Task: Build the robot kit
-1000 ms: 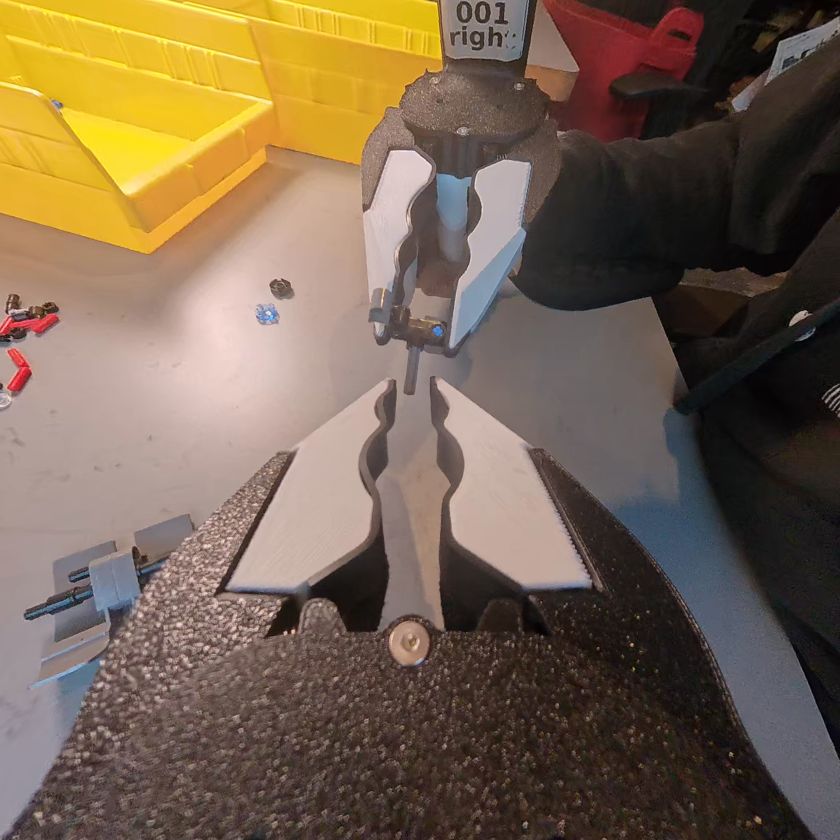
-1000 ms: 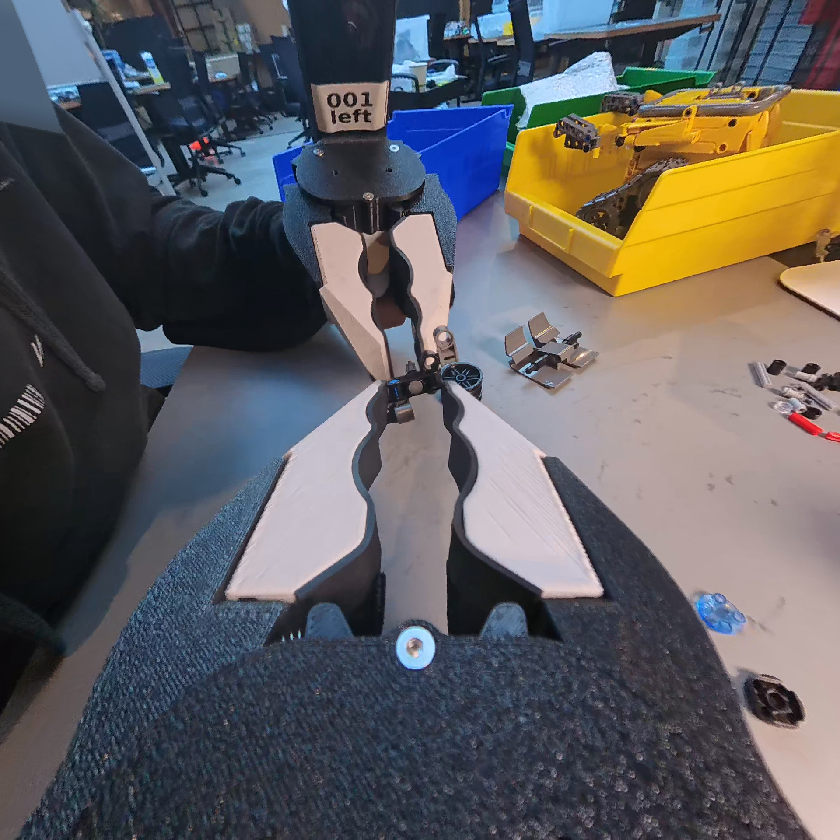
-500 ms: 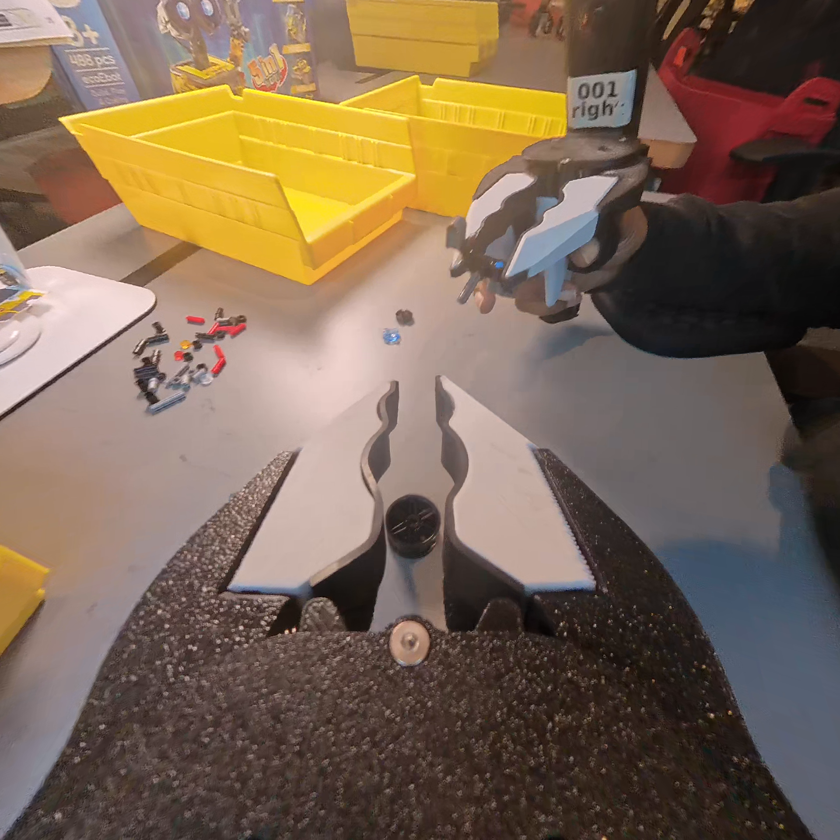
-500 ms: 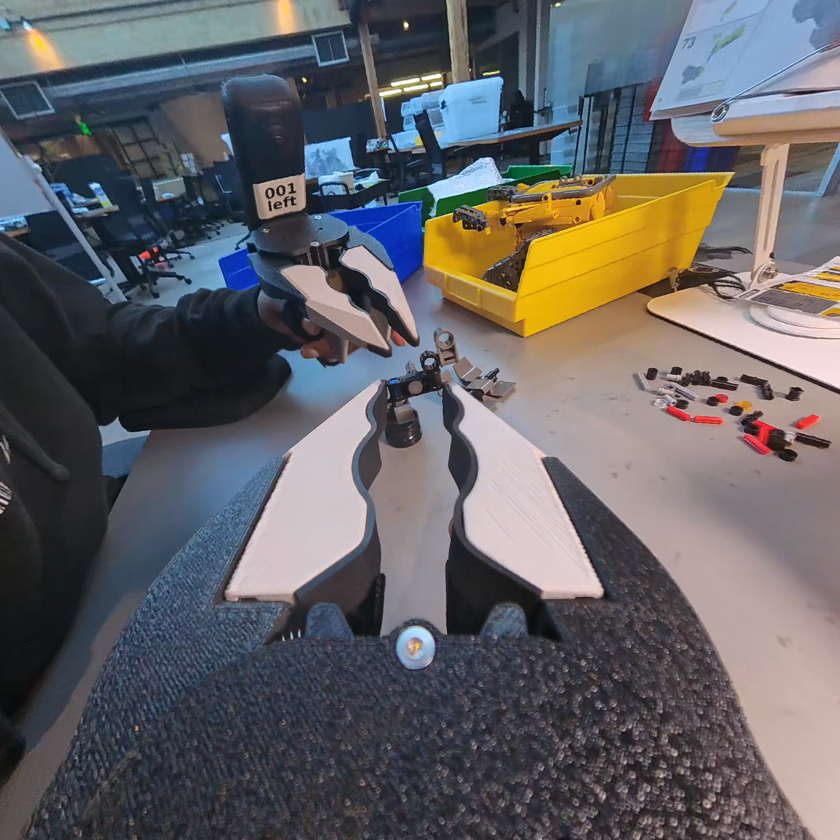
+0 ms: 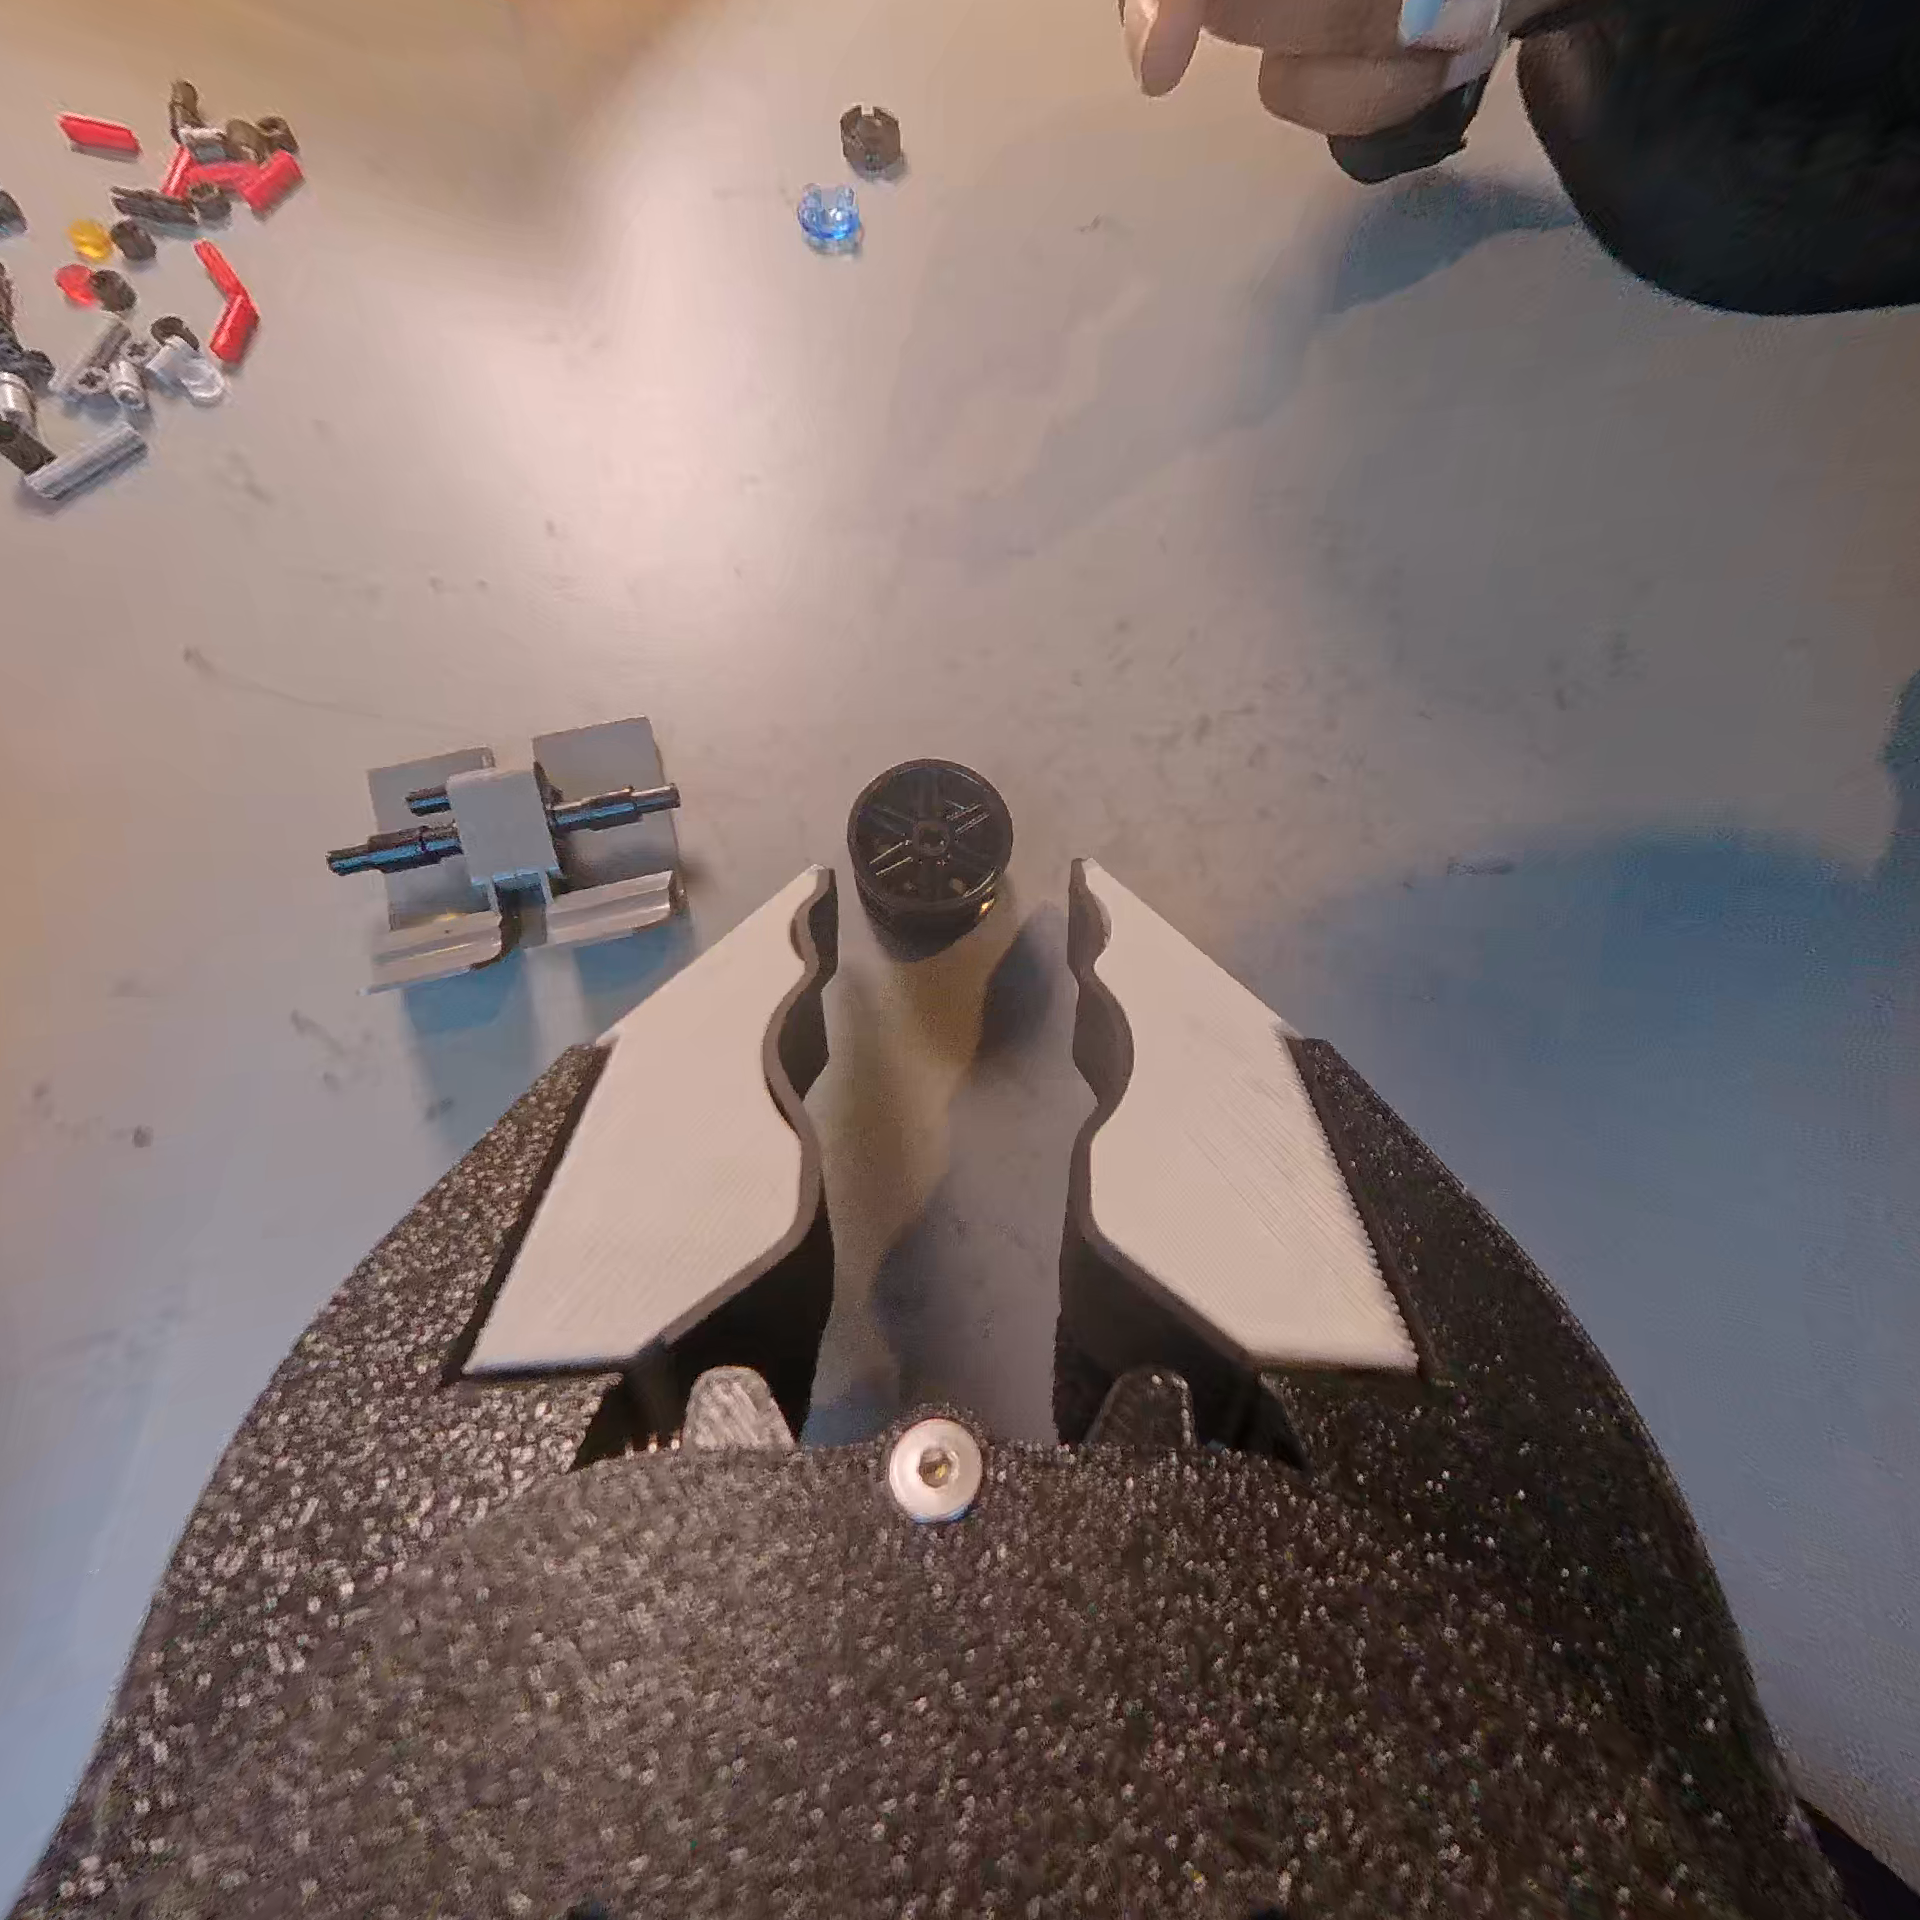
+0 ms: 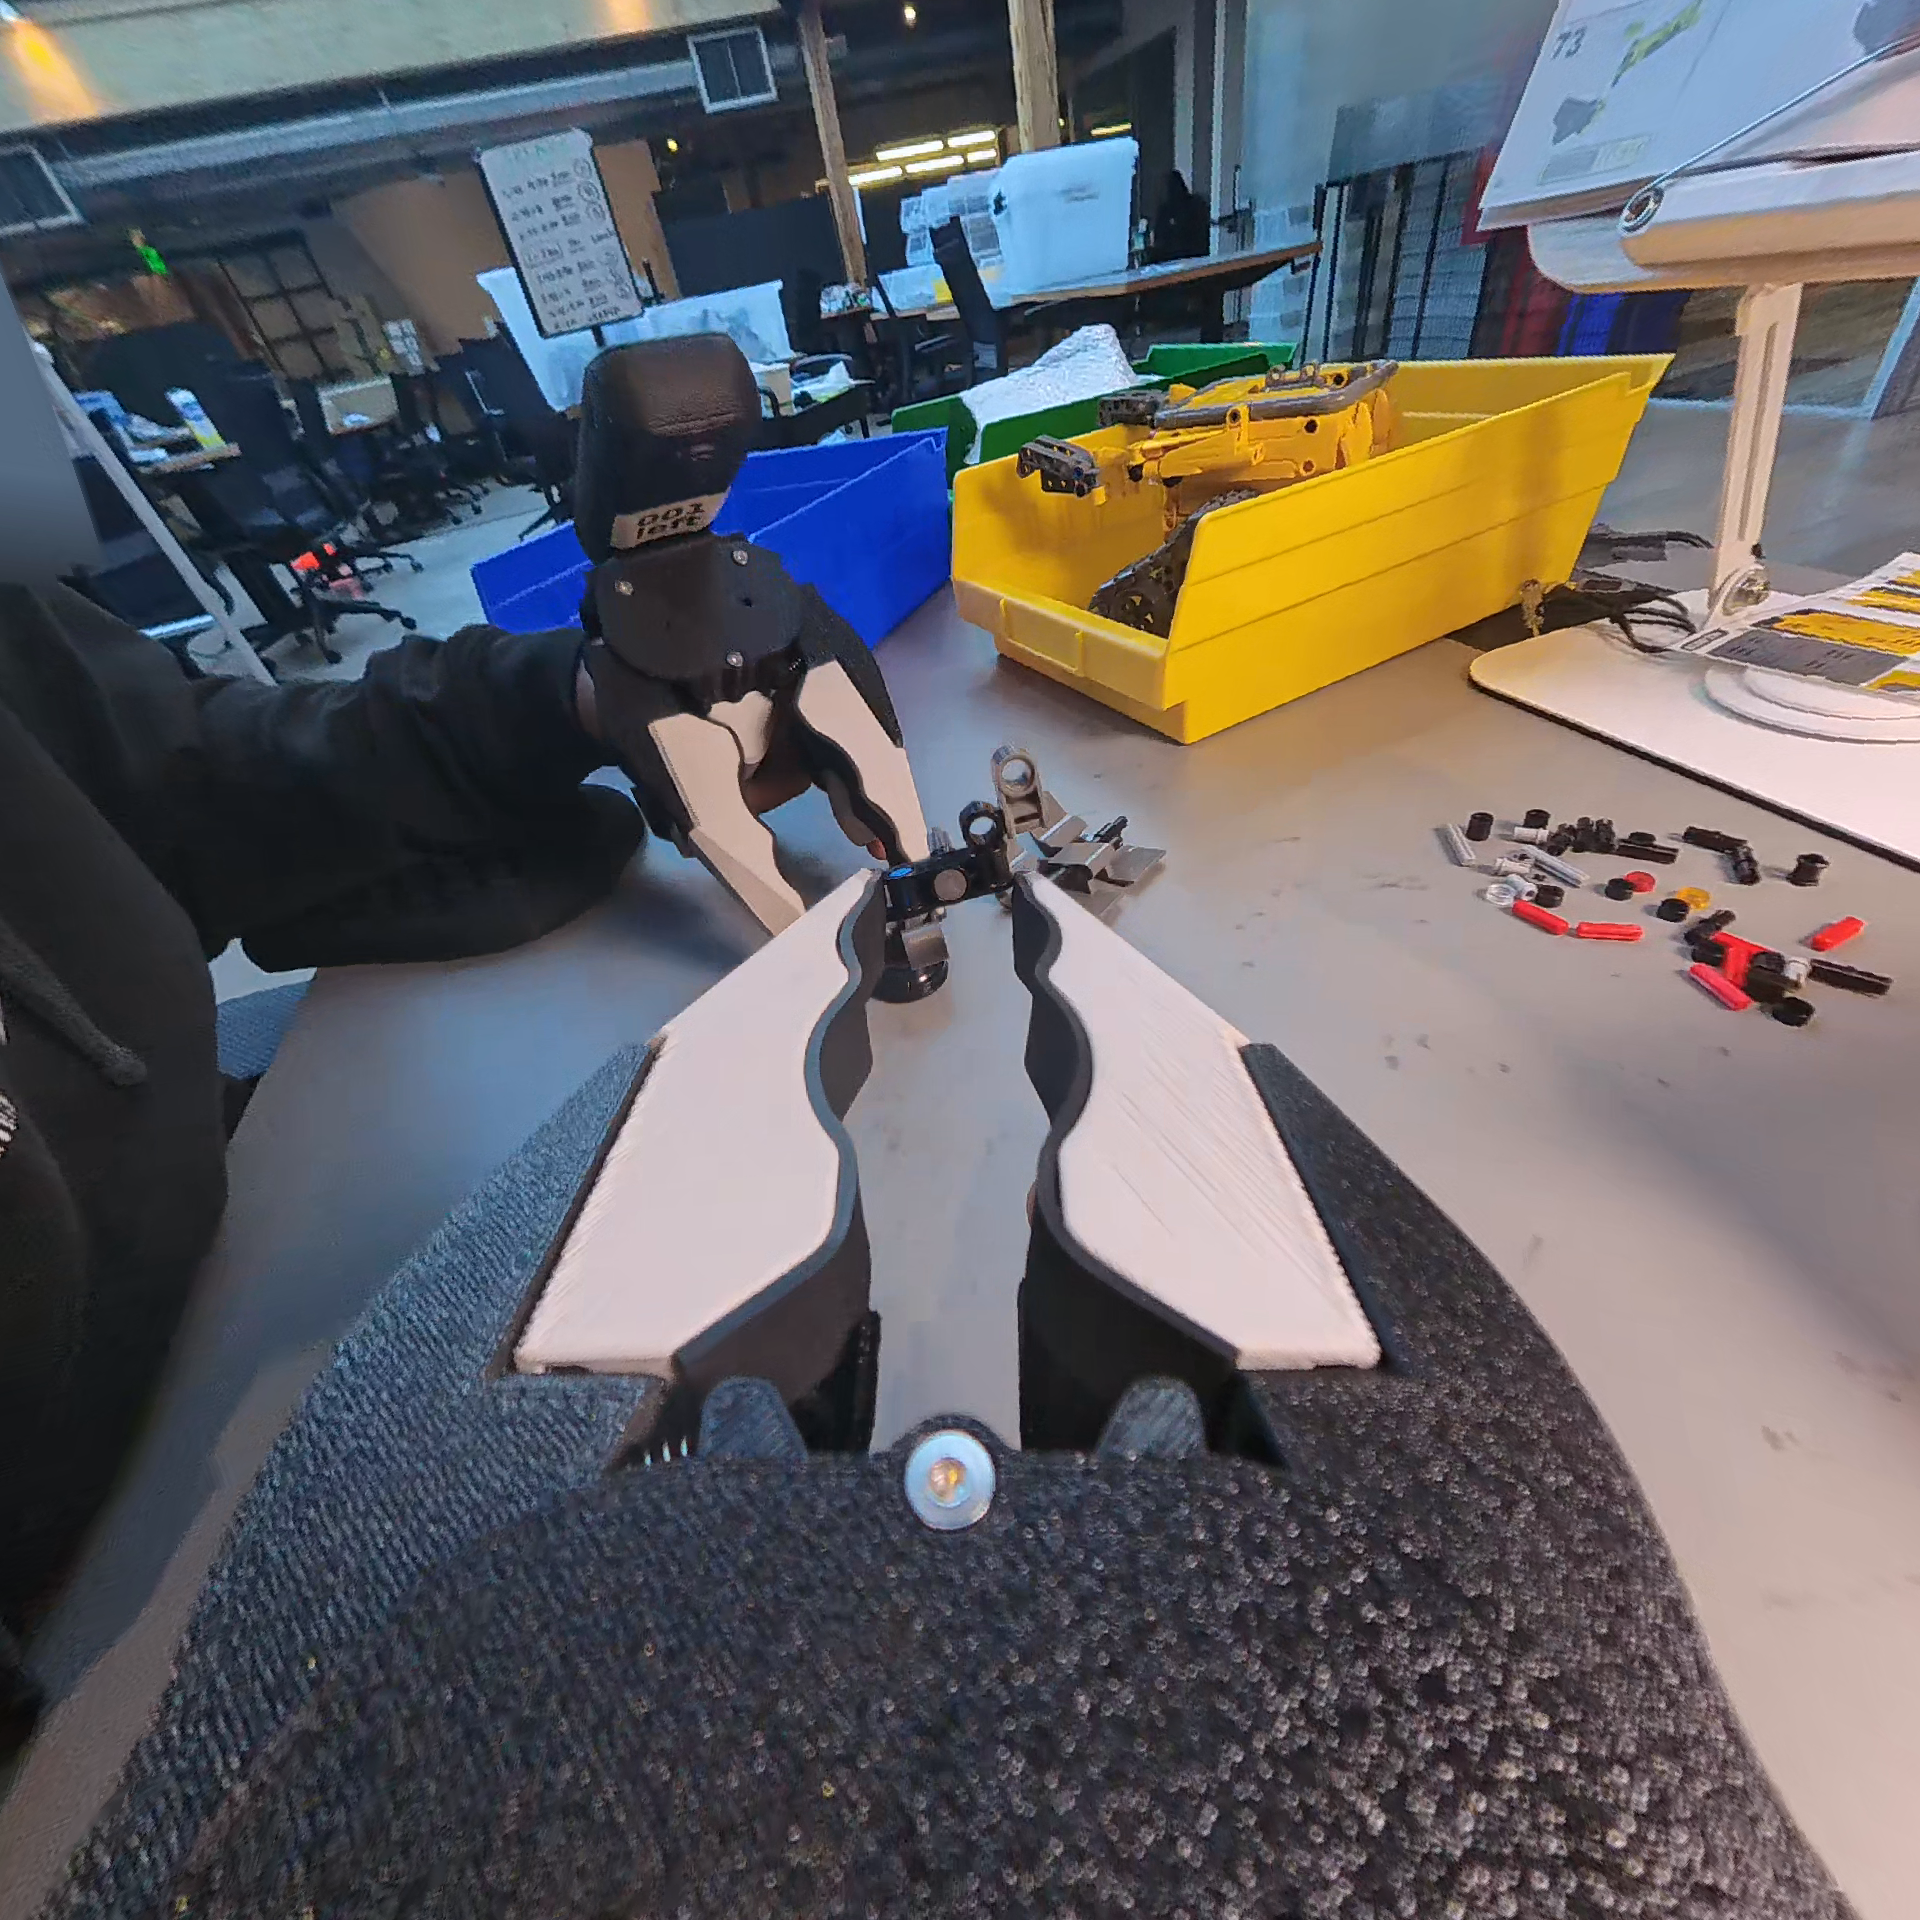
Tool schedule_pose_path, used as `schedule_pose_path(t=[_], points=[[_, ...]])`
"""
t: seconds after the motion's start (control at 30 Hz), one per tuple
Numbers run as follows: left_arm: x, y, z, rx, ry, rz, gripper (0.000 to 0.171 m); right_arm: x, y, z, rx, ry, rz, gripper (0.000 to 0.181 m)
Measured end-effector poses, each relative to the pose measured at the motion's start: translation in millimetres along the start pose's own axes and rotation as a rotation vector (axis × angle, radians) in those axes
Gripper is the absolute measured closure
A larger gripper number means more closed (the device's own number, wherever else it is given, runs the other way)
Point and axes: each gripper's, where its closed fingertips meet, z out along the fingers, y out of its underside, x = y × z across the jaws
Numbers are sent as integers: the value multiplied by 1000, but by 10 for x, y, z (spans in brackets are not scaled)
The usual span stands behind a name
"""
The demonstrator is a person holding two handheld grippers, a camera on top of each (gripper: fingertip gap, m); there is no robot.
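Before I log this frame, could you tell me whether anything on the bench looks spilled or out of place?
Nothing looks spilled or broken. A blue stud and black round piece lie apart from the loose pile; the black wheel stands by the open left claw.

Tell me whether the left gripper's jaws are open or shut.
Open. The left gripper shows a clear gap between its jaws, and the black wheel sits on the table at their tips, ungripped.
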Motion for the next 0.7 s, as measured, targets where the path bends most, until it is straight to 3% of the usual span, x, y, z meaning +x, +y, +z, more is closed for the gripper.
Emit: schedule_pose_path(t=[0.23,0.47,0.6,0.7], points=[[-37,-1,99,-18,-68,78,142,-51,37,29,-22,-18,-11,157],[55,-332,61,151,-84,148,142,-47,117,49,-77,-7,-28,157],[145,-629,-63,342,-105,215,142,-49,202,71,-125,1,-53,157],[280,-948,-305,598,5,117,142,-76,190,78,-122,-7,-60,157]])
